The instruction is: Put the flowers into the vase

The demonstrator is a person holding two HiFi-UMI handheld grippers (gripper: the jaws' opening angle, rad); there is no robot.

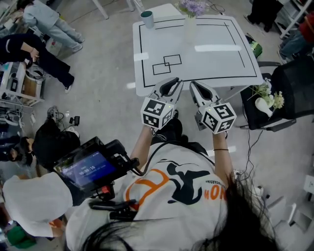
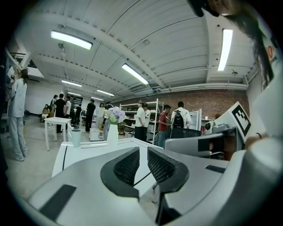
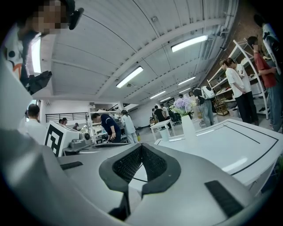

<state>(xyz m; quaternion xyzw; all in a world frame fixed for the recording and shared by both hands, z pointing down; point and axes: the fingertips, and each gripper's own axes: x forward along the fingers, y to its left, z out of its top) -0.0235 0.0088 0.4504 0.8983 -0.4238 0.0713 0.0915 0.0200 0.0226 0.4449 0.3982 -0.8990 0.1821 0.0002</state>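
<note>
Purple flowers (image 1: 192, 7) are already sitting in the tall white vase (image 1: 190, 27). It stands upright at the far side of the white tabletop with black outlined rectangles (image 1: 206, 61), roughly on the far border line as far as we can tell. Left of the vase, near the far left corner and not touching it, there's a small teal cup (image 1: 146, 18). A strip of white tape (image 1: 218, 48) lies flat on the table, nearer to us than the vase.

Now our two tools. We're holding both side by side at the near edge of the table, noses pointing toward the vase but well apart from it. The left grey hand-held gripper (image 1: 171, 83) has its jaws just a crack apart, a narrow slit between the ribbed black pads with nothing in it. The right grey hand-held gripper (image 1: 197, 87) is closed all the way, pad tips touching, also empty.

Off to the right of the table there's a black chair (image 1: 294, 83) with a small white vase of pale greenish flowers (image 1: 265, 104) on the seat. It looks tilted. Several people stand around the shelving in the background.
</note>
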